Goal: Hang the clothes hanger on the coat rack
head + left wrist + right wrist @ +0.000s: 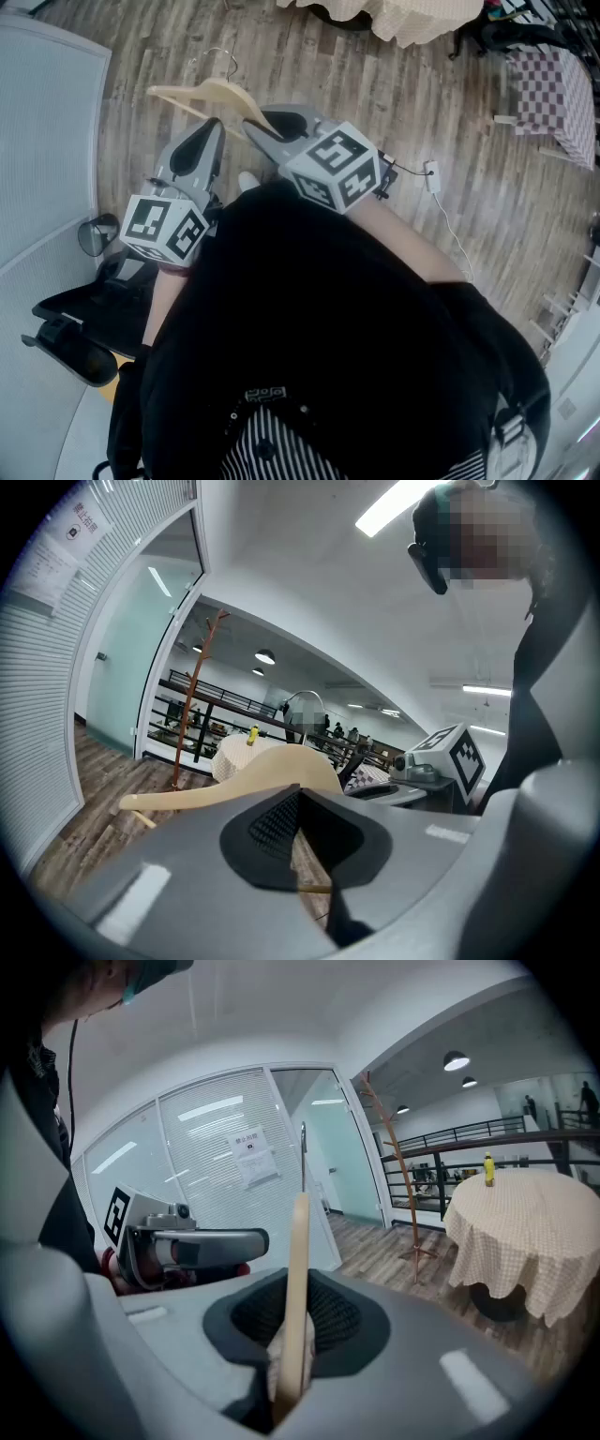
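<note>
A pale wooden clothes hanger (pixel 211 94) with a thin metal hook hangs over the plank floor in front of me. My right gripper (pixel 267 127) is shut on it, and in the right gripper view the hanger (pixel 299 1269) stands edge-on, pinched between the dark pads. My left gripper (pixel 212 127) points at the hanger's underside from the left. Its jaws stand a narrow slit apart and floor shows through the slit. The hanger's arm (pixel 234 785) runs just beyond the left gripper (pixel 300 794). The brown coat rack (pixel 398 1166) stands far off by the glass wall; the left gripper view shows this coat rack (pixel 192 705) too.
A round table under a checked cloth (pixel 525 1232) with a yellow bottle (pixel 488 1168) stands right of the rack. A white cable with a plug (pixel 433 176) lies on the floor. A black chair (pixel 84 319) is at my lower left, beside a wall of blinds (pixel 37 141).
</note>
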Motion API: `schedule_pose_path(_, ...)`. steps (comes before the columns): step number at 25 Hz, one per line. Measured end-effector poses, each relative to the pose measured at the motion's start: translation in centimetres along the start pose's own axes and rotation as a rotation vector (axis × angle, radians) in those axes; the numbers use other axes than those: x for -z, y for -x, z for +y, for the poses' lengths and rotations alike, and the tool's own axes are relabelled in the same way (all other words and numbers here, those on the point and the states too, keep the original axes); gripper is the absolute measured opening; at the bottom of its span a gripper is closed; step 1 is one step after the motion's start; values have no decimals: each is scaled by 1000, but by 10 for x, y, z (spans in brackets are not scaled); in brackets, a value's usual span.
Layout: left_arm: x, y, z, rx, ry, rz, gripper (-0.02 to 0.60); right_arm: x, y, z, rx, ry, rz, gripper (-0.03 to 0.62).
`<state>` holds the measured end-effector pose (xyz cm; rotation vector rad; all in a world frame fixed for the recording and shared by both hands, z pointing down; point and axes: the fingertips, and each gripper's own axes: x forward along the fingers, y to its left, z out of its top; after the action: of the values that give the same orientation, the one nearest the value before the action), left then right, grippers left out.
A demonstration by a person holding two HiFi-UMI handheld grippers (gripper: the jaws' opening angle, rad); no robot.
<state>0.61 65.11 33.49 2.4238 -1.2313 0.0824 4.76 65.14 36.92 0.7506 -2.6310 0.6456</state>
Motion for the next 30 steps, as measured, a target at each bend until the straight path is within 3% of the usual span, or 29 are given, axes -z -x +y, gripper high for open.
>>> schedule_pose_path(12,1,-2,-6,6,-22,23,-2,5,7,2,-6,-11,6,60)
schedule_pose_path(23,4,4,-12,-4,9,-2,0,12,13,3,-10,-35,20,60)
schedule_pose_path(30,10,-1,-10,-54,16,14,-2,13,17,-3,-32,-37,28,60)
